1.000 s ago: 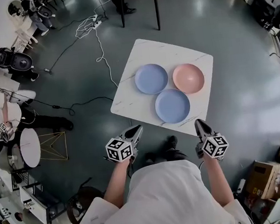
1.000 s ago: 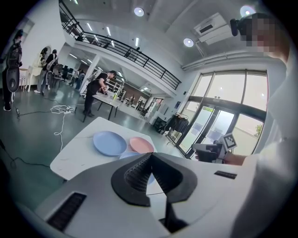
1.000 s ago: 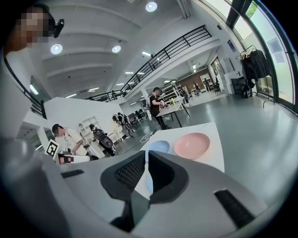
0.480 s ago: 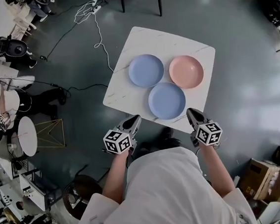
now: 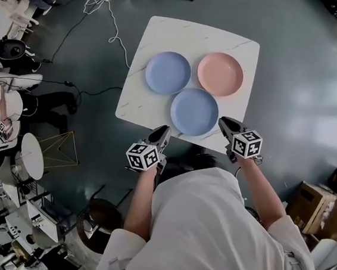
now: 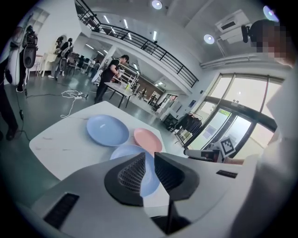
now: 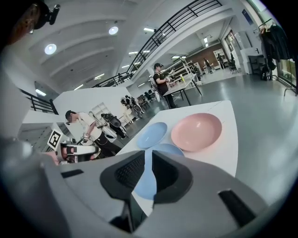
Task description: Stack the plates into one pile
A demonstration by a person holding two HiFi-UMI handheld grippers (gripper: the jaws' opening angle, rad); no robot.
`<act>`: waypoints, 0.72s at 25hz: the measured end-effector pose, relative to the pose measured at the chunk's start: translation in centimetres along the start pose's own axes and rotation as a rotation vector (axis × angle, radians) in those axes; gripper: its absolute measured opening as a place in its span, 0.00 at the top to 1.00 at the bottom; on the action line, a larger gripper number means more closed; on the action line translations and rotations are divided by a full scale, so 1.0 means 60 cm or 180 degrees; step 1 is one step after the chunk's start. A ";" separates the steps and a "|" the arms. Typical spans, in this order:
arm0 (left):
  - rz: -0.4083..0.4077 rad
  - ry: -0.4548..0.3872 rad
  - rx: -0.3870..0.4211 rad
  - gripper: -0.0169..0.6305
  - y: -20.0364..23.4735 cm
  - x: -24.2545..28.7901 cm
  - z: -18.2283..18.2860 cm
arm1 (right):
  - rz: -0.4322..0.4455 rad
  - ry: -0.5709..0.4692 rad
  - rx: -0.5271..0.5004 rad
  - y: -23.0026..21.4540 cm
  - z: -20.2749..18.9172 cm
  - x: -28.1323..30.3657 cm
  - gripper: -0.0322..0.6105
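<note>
Round glossy plates (image 5: 194,112) on a white marble-veined square table (image 5: 139,102)

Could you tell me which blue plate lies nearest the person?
The front blue plate, at the near edge of the table; the other blue plate sits farther back.

Empty left hand-held gripper (image 5: 164,130) just parting; right hand-held gripper (image 5: 224,121) closed.
</note>
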State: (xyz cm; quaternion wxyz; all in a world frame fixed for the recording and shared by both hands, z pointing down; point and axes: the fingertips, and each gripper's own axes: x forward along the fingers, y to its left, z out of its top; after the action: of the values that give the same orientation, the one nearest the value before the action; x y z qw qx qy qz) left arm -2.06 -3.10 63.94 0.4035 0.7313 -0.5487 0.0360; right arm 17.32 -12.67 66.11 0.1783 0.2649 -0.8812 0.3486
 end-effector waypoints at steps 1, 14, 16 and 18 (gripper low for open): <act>0.0031 0.0073 -0.0007 0.88 0.007 0.011 -0.011 | 0.0002 0.0029 0.0023 -0.007 -0.004 0.005 0.89; 0.0311 0.0531 -0.0372 0.74 0.093 0.082 -0.108 | -0.0205 0.0493 0.0248 -0.086 -0.104 0.048 0.76; 0.0381 0.0633 -0.0429 0.73 0.115 0.094 -0.125 | -0.0270 0.0559 0.0331 -0.100 -0.122 0.056 0.74; 0.0411 0.0752 -0.0440 0.72 0.129 0.106 -0.139 | -0.0343 0.0618 0.0412 -0.114 -0.137 0.065 0.73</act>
State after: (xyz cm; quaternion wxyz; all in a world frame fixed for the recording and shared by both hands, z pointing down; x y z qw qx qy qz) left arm -2.74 -3.35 76.98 0.5115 0.6556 -0.5445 0.1098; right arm 19.31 -12.42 77.32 0.2638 0.2878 -0.8200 0.4186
